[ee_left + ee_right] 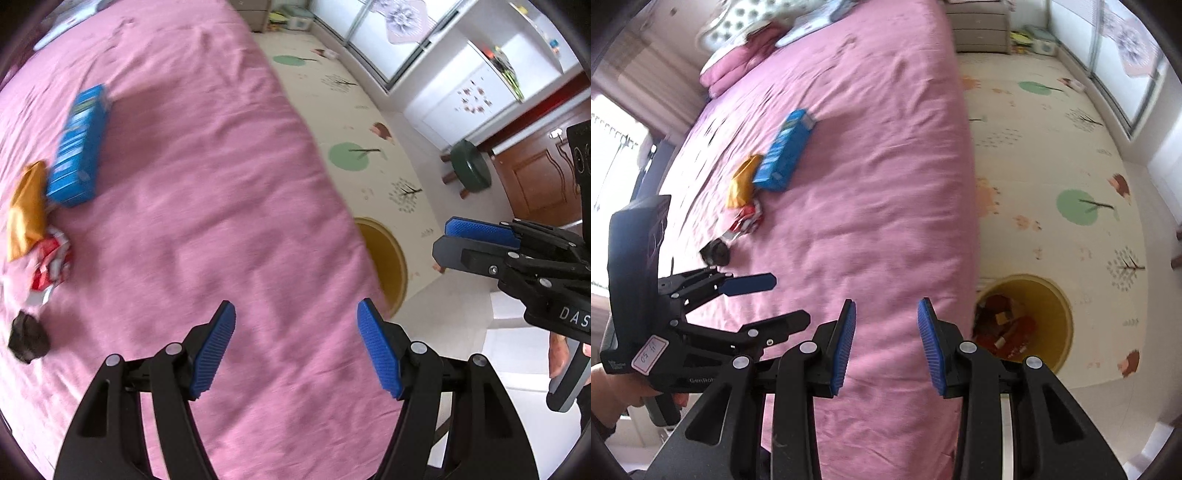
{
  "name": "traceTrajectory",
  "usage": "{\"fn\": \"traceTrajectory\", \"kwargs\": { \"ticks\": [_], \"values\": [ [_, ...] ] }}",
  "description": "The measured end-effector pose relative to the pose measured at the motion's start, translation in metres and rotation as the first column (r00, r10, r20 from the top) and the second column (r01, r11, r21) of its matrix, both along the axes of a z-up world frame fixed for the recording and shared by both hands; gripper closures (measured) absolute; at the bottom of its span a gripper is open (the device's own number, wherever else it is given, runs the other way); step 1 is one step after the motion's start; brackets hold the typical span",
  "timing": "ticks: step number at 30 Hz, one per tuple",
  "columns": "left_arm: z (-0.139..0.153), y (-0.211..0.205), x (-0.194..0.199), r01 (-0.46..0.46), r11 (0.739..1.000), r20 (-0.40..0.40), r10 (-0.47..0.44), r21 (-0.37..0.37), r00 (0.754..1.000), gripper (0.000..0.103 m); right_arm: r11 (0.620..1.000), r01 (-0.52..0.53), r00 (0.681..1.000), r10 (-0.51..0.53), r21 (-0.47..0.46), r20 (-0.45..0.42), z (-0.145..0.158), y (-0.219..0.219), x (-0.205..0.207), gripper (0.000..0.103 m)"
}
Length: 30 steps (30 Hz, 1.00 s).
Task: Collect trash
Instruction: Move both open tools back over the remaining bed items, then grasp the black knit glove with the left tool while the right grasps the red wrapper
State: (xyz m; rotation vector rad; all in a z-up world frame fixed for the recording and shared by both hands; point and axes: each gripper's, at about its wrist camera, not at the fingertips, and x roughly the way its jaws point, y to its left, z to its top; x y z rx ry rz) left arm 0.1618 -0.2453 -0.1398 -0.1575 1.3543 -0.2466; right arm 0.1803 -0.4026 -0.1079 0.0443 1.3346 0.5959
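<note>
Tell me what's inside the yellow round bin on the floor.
The yellow round bin holds red and tan wrappers piled loosely. The pink bedspread hides its left edge; anything beneath the pile is covered.

Motion-blurred: blue cardboard box (79, 147), its print unreadable. Half hidden behind the pink bed's (221, 184) edge: round yellow bin (388, 258). Indistinct: small dark crumpled lump (716, 253).

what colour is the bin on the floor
Yellow bin, clearest in the right wrist view.
</note>
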Motion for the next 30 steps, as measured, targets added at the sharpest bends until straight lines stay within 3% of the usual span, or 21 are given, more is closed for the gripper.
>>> {"fn": "traceTrajectory", "kwargs": {
  "ticks": [19,30],
  "values": [
    [-0.007,0.174,-0.050,-0.134,0.990,0.006,0.133,0.046,0.991,0.035,0.987,-0.159,0.987,0.160,0.006,-0.024,0.000,0.180,-0.031,0.067],
    [-0.026,0.267,-0.057,-0.229,0.970,-0.020,0.231,0.076,0.973,0.035,0.977,-0.213,0.976,0.212,-0.008,-0.056,-0.020,0.257,-0.023,0.051]
  ]
}}
